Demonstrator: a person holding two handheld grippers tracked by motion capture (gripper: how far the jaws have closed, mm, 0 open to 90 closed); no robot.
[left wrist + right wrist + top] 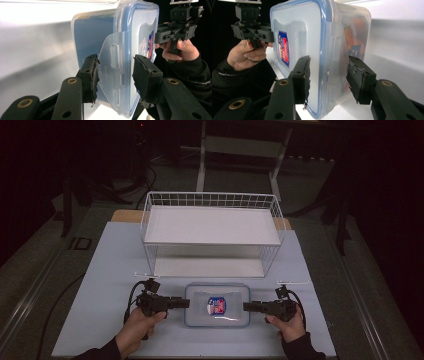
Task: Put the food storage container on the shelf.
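We list a clear plastic container (217,305) with a blue-rimmed lid (297,50); its label (216,306) is red, white and blue; we note a white wire rack (212,232) with white shelf boards; a pale blue table (100,285) cover; a black left gripper (186,303) and a black right gripper (246,306); brass-coloured rivets on their jaws; black sleeves (97,353).
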